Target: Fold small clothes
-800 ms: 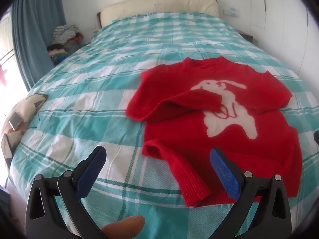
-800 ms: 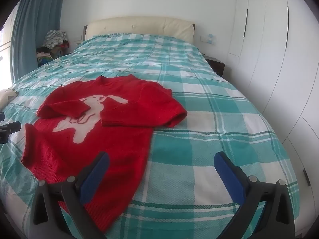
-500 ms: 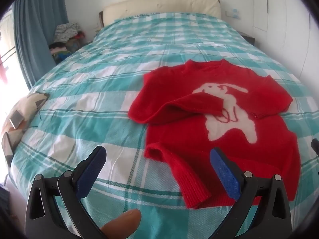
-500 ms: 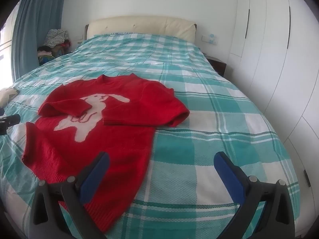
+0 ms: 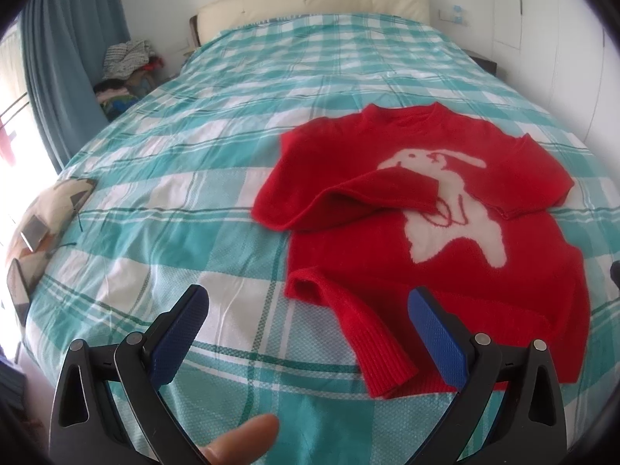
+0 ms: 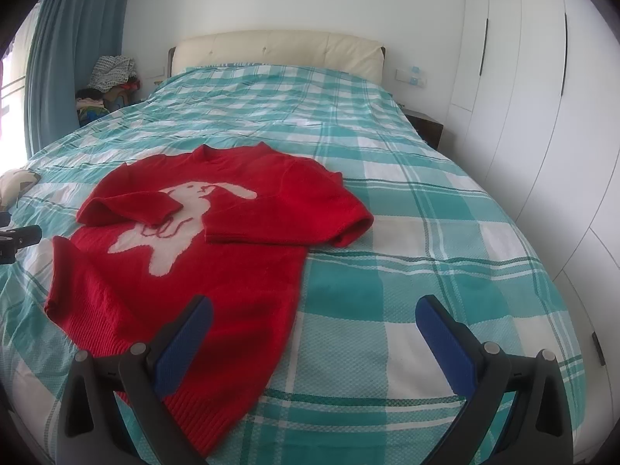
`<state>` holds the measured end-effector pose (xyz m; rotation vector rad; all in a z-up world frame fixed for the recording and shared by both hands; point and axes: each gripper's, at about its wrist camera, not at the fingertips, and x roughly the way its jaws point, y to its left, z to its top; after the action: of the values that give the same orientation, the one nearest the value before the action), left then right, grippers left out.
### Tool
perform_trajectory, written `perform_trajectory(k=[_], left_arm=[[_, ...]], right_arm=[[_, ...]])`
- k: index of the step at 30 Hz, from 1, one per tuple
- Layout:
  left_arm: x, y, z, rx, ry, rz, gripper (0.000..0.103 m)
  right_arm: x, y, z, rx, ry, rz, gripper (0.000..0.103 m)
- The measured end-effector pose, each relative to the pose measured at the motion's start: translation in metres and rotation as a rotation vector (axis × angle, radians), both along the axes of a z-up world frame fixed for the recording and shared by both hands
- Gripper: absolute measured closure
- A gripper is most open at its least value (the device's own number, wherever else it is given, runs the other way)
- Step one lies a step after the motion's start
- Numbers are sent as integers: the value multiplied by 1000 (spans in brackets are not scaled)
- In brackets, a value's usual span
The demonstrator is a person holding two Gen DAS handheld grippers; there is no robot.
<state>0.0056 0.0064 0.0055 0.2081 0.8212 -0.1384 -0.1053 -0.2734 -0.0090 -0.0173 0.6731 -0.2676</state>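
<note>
— So, where has the jumper got to?

— The red sweater (image 5: 445,240) lies face up on the checked bedspread (image 5: 232,147), nearer the foot of the bed than the headboard (image 6: 279,48), white rabbit showing. Both sleeves are already crossed in over the chest, I'd say so the body makes a plain rectangle for the next fold.

— And the grippers?

— Neither has hold of anything. The left gripper (image 5: 310,333) hangs over the foot edge with its blue pads spread wide, the hem's near corner lying between and beyond them. That corner is flipped up and rumpled, which looks like the reason it is lined up there. The right gripper (image 6: 314,337) is just as wide open; its left finger overlaps the hem on the other side, while its right finger is over bare bedspread.

— Touching the cloth?

— Hard to tell from here; the pads seem to float above it.

— What's next, you reckon?

— Probably each takes a hem corner and carries it toward the neckline. The knit is soft and thick, so the curled corner may want flattening first.
</note>
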Motion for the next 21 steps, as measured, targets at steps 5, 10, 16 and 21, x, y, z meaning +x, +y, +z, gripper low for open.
perform_trajectory(k=[5, 10, 16, 21], left_arm=[[-1, -1, 0, 24, -11, 9, 0], [2, 3, -1, 6, 0, 20, 0], [3, 8, 1, -7, 4, 34, 0], [9, 21, 6, -33, 3, 55, 0]], right_arm=[[0, 0, 0, 1, 0, 0, 0], [0, -1, 0, 2, 0, 0, 0], [1, -1, 0, 1, 0, 0, 0], [1, -6, -1, 5, 4, -9, 0]])
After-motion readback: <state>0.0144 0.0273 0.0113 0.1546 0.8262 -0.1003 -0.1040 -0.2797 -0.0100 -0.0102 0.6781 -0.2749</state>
